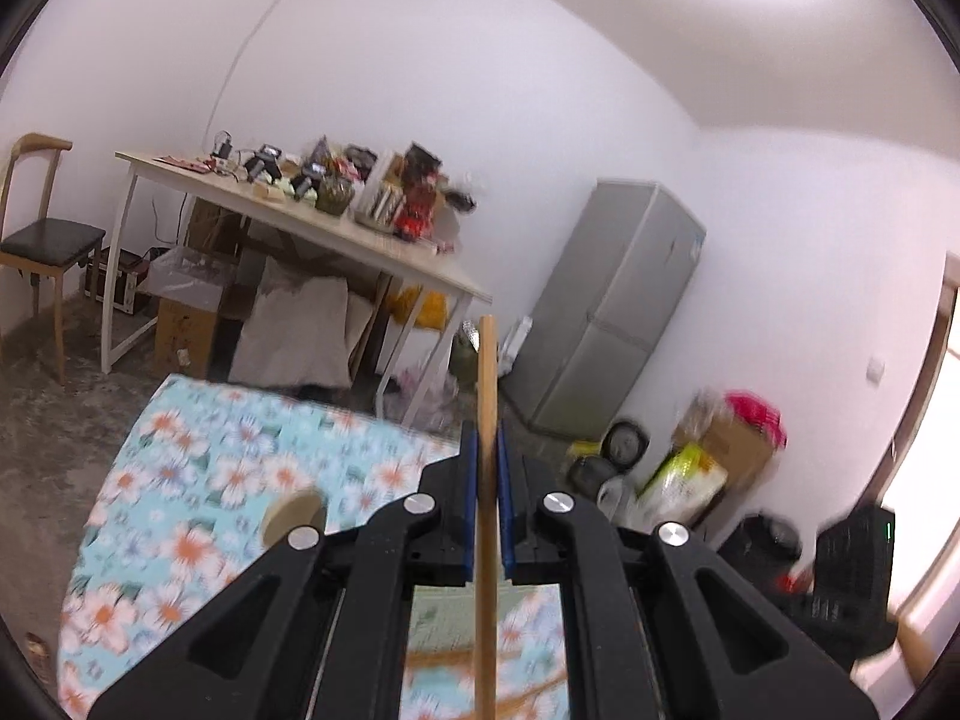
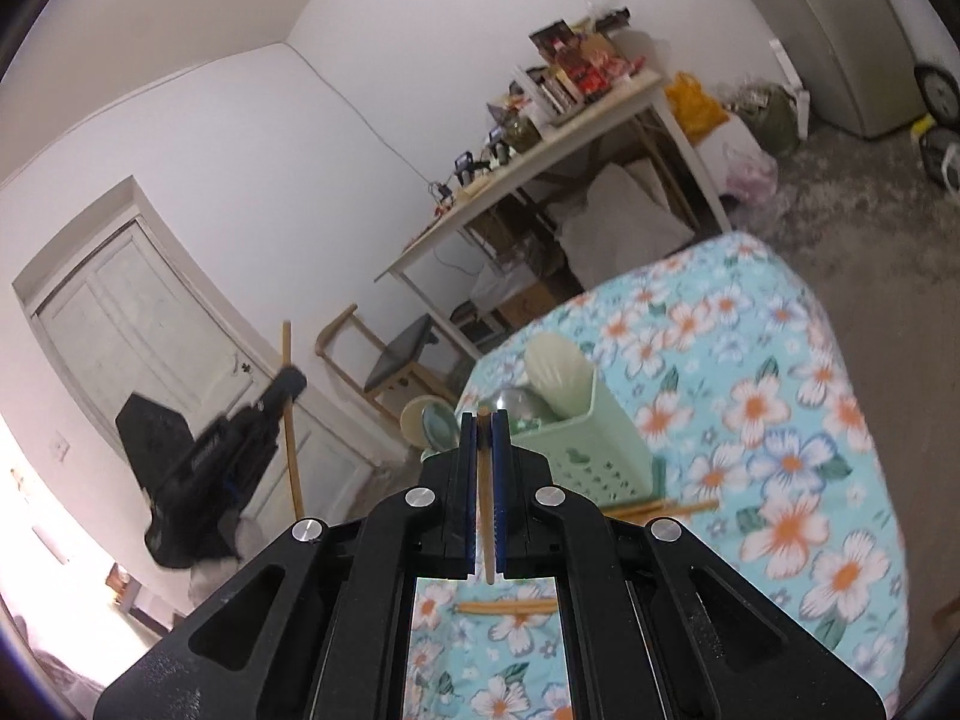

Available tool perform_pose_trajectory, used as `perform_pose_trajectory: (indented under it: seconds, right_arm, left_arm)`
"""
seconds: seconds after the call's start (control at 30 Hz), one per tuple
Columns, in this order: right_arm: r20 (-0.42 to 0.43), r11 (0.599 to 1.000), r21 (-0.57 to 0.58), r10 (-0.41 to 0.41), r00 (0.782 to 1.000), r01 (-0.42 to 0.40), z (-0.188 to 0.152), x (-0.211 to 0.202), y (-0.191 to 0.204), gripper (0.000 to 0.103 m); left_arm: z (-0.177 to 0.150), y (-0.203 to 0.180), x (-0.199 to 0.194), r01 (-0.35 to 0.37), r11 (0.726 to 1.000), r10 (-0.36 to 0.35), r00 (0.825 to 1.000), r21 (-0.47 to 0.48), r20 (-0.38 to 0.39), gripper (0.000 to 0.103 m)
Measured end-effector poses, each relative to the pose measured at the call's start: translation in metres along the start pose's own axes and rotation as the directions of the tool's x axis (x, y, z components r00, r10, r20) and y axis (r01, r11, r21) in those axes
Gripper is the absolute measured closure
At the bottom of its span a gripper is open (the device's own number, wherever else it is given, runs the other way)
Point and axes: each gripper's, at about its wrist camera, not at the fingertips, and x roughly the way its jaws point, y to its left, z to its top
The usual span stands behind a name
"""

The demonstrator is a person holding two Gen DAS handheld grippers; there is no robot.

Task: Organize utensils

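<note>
While both grippers are held up off the counter [image 2: 780, 420], each has its jaws pinched nearly shut on a single wooden chopstick. The left gripper [image 1: 487, 462] holds its chopstick [image 1: 486, 396] upright, gripped around the middle so a long end stands clear above the jaws. The right gripper [image 2: 485, 438] has its chopstick [image 2: 487, 516] caught near one end, with only a stub showing past the tips. Held that way, each stick looks ready to be dropped end-first into the green basket [image 2: 588, 444], which stands just beyond on the flowered cloth with a pale scoop and a metal ladle already poking out. More loose chopsticks [image 2: 660, 507] lie beside the basket and below the right gripper. Farther off, a cluttered table [image 1: 312, 228] and a fridge [image 1: 612, 312] are smeared by blur. The basket's inside is hidden by the right gripper's body.
</note>
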Motion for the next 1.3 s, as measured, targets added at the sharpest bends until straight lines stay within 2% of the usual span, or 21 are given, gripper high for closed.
perform_pose_trajectory:
  seconds: [0.13,0.33,0.53,0.73,0.9,1.17,1.3]
  right_arm:
    - [0.013,1.000,0.002,-0.006,1.000,0.006,0.009,-0.002,-0.006,0.100]
    - [0.011,1.000,0.025,-0.018,1.000,0.017,0.017,-0.001,-0.019,0.100]
    - [0.000,0.998,0.052,-0.026,1.000,0.025,0.023,0.005,-0.034,0.100]
    - [-0.008,0.997,0.079,-0.021,1.000,0.022,0.025,0.008,-0.045,0.100]
    - [-0.019,0.996,0.093,-0.015,1.000,0.016,0.024,0.010,-0.047,0.100]
    - [-0.021,0.995,0.097,-0.017,1.000,0.019,0.023,0.010,-0.048,0.100]
    - [-0.020,0.995,0.099,-0.017,1.000,0.019,0.023,0.011,-0.049,0.100]
  left_arm:
    - [0.022,0.006,0.024,-0.006,0.998,0.011,0.997,-0.059,0.081,0.097]
    - [0.041,0.016,0.067,-0.052,0.995,0.064,0.987,-0.085,0.145,0.097]
    - [0.041,0.035,0.110,-0.120,0.984,0.139,0.981,-0.134,0.138,0.097]
    - [0.031,0.048,0.133,-0.197,0.970,0.217,0.966,-0.140,0.140,0.097]
    - [0.022,0.058,0.143,-0.227,0.959,0.250,0.960,-0.169,0.129,0.097]
    - [0.009,0.062,0.145,-0.253,0.956,0.273,0.953,-0.149,0.131,0.097]
    - [0.008,0.055,0.145,-0.262,0.959,0.274,0.954,-0.107,0.123,0.097]
